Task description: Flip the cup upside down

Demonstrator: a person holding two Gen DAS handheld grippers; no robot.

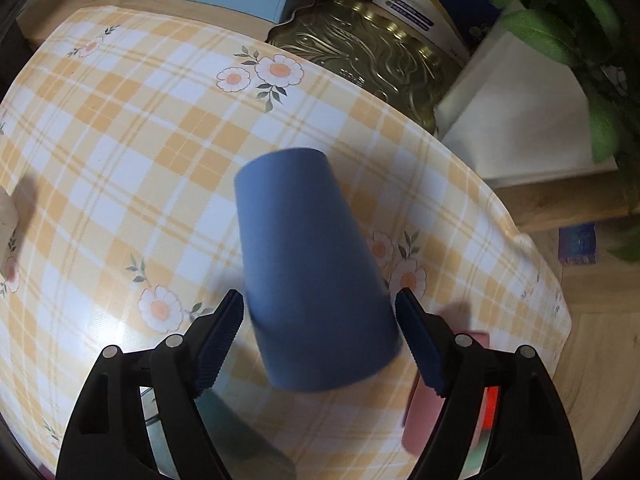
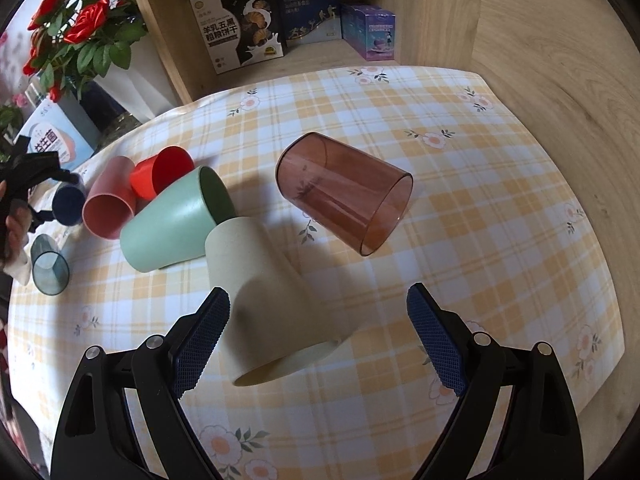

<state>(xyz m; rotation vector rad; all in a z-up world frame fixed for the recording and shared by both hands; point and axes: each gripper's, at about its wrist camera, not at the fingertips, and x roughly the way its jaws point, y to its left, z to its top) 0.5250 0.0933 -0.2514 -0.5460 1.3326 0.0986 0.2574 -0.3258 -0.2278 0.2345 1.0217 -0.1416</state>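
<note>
In the left wrist view a dark blue cup (image 1: 308,264) sits between the fingers of my left gripper (image 1: 320,312), base pointing away. The jaws stand open, both pads slightly apart from its wall. The cup is motion-blurred. In the right wrist view a cream cup (image 2: 268,300) lies on its side, mouth toward the camera, between the open fingers of my right gripper (image 2: 320,308). The left pad (image 2: 204,340) is close to it; the right pad is well clear. The left gripper (image 2: 24,184) and blue cup (image 2: 68,204) show far left.
On the checked tablecloth (image 2: 480,240) lie a mint cup (image 2: 172,224), pink cup (image 2: 110,204), red cup (image 2: 162,172), clear brown cup (image 2: 344,192) and small clear blue cup (image 2: 48,266). Boxes (image 2: 240,24) and wooden walls stand behind; a gold tin (image 1: 360,56) and plant sit beside the mat.
</note>
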